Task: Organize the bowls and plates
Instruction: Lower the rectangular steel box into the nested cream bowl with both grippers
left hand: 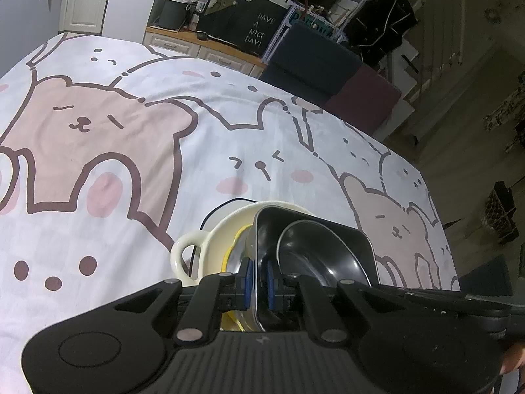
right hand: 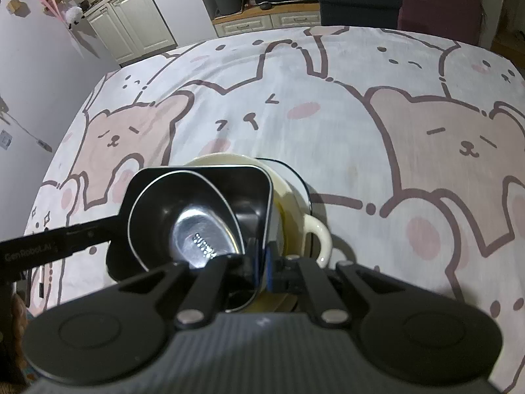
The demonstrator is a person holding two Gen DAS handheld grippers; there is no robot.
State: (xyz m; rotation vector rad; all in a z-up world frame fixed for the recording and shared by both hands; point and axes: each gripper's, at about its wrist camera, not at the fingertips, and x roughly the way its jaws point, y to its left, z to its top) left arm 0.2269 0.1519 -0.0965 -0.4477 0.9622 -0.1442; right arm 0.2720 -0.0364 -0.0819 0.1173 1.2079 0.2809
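My left gripper and right gripper pinch the black square dish's rim above the cream handled bowl; only the right view shows the inner bowl's glare.

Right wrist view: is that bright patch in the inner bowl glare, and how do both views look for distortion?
Right wrist view: yes, a lamp's glare on the inner bowl, dotted like an LED; the tablecloth bulges, fisheye. Left wrist view: no such glare on the inner bowl, same bulge, dim background.
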